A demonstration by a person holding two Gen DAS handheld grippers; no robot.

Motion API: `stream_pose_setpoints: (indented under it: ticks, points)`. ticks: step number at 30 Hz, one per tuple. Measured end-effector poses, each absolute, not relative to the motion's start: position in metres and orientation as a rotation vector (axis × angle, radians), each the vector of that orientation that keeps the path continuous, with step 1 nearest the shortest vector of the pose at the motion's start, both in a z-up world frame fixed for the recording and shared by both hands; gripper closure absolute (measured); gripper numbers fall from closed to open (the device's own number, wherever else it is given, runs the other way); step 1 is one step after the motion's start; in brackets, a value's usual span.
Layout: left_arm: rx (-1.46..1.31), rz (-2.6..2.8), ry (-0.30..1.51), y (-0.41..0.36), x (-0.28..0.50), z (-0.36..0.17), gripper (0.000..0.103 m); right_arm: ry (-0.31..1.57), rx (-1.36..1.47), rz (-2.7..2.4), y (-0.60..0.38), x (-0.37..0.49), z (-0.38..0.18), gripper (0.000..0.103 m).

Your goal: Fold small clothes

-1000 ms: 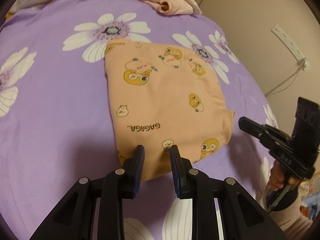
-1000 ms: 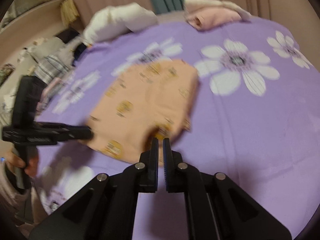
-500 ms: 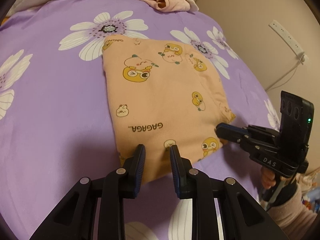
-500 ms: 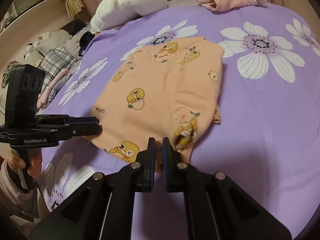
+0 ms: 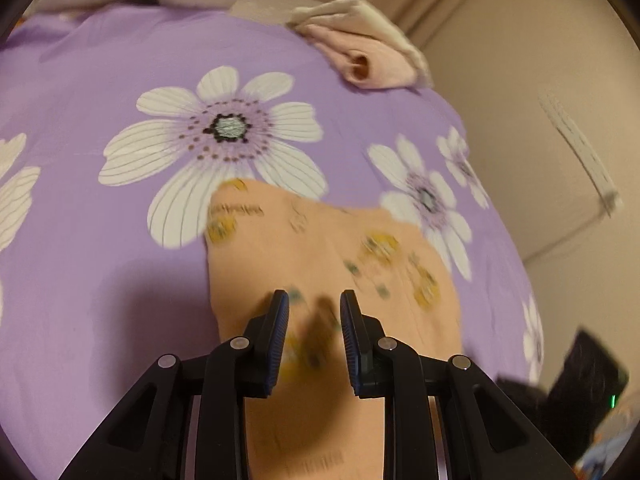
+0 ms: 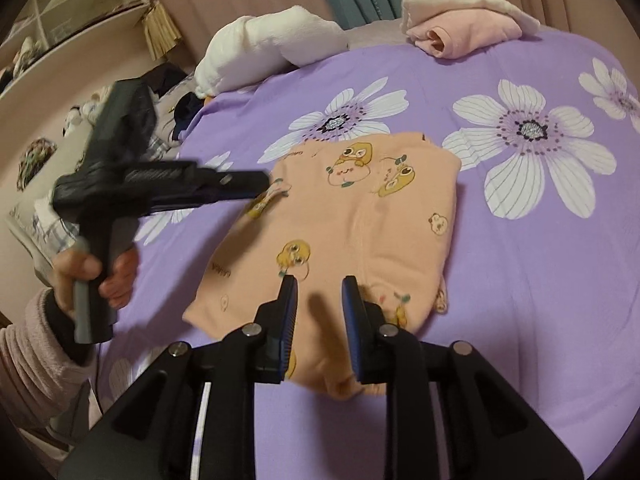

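Observation:
A peach garment with yellow duck prints (image 6: pixel 360 232) lies folded flat on the purple flowered bedsheet (image 6: pixel 540 280); it also shows, blurred, in the left wrist view (image 5: pixel 320 264). My left gripper (image 5: pixel 313 312) is open and hovers just above the garment, its jaws empty. In the right wrist view the left gripper (image 6: pixel 256 184) reaches over the garment's left edge, where a small flap of cloth sticks up by its tip. My right gripper (image 6: pixel 319 300) is open and empty over the garment's near edge.
A folded pink and cream pile of clothes (image 6: pixel 468 32) sits at the far edge of the bed, also visible in the left wrist view (image 5: pixel 372 60). A white pillow (image 6: pixel 272 48) lies at the back left. Shelves and clutter (image 6: pixel 60 20) stand beyond the bed's left side.
My left gripper has moved forward over the garment. My right gripper has opened from shut and moved forward over the near edge.

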State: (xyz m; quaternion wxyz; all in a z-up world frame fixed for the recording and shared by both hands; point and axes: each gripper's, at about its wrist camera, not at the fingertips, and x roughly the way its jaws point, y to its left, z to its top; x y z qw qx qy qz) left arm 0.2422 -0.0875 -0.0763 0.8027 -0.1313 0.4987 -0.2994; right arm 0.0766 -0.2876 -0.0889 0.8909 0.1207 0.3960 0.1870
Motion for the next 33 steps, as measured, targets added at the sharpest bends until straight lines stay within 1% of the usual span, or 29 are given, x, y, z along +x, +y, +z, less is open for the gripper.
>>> stream_pose_setpoints:
  ticks: [4, 8, 9, 11, 12, 14, 15, 16, 18, 19, 27, 28, 30, 31, 33]
  points:
    - [-0.313, -0.576, 1.146, -0.094, 0.275, -0.103, 0.080, 0.827, 0.283, 0.390, -0.295, 0.080, -0.094, 0.082]
    - [-0.425, -0.568, 1.152, -0.088, 0.297, -0.110, 0.080, 0.820, 0.295, 0.371, -0.306, 0.075, -0.091, 0.081]
    - [-0.447, -0.561, 1.145, -0.085, 0.300, -0.108, 0.080, 0.817, 0.300, 0.364, -0.309, 0.074, -0.090, 0.076]
    - [-0.474, -0.531, 1.113, -0.077, 0.303, -0.100, 0.080, 0.813, 0.302, 0.340, -0.315, 0.071, -0.087, 0.071]
    - [-0.479, -0.522, 1.104, -0.072, 0.303, -0.097, 0.080, 0.809, 0.307, 0.333, -0.318, 0.069, -0.086, 0.070]
    - [-0.479, -0.513, 1.087, -0.062, 0.298, -0.091, 0.074, 0.802, 0.318, 0.327, -0.322, 0.066, -0.085, 0.070]
    - [-0.471, -0.513, 1.083, -0.058, 0.294, -0.089, 0.066, 0.798, 0.321, 0.324, -0.324, 0.065, -0.084, 0.069]
    - [-0.463, -0.515, 1.081, -0.054, 0.288, -0.087, 0.062, 0.794, 0.325, 0.321, -0.326, 0.064, -0.083, 0.067]
    - [-0.447, -0.532, 1.093, -0.047, 0.273, -0.087, 0.062, 0.785, 0.353, 0.316, -0.331, 0.064, -0.082, 0.054]
    - [-0.444, -0.537, 1.097, -0.046, 0.268, -0.087, 0.062, 0.783, 0.376, 0.313, -0.333, 0.064, -0.083, 0.052]
    - [-0.387, -0.602, 1.146, -0.037, 0.194, -0.093, 0.062, 0.789, 0.498, 0.284, -0.340, 0.067, -0.087, 0.050]
    - [-0.395, -0.610, 1.154, -0.037, 0.188, -0.094, 0.061, 0.794, 0.524, 0.281, -0.343, 0.069, -0.090, 0.049]
    - [-0.417, -0.625, 1.172, -0.037, 0.178, -0.098, 0.060, 0.807, 0.585, 0.274, -0.348, 0.070, -0.095, 0.040]
    - [-0.416, -0.632, 1.174, -0.037, 0.173, -0.099, 0.055, 0.816, 0.612, 0.276, -0.350, 0.070, -0.097, 0.038]
    - [-0.422, -0.645, 1.169, -0.039, 0.170, -0.098, 0.050, 0.841, 0.660, 0.298, -0.351, 0.069, -0.102, 0.033]
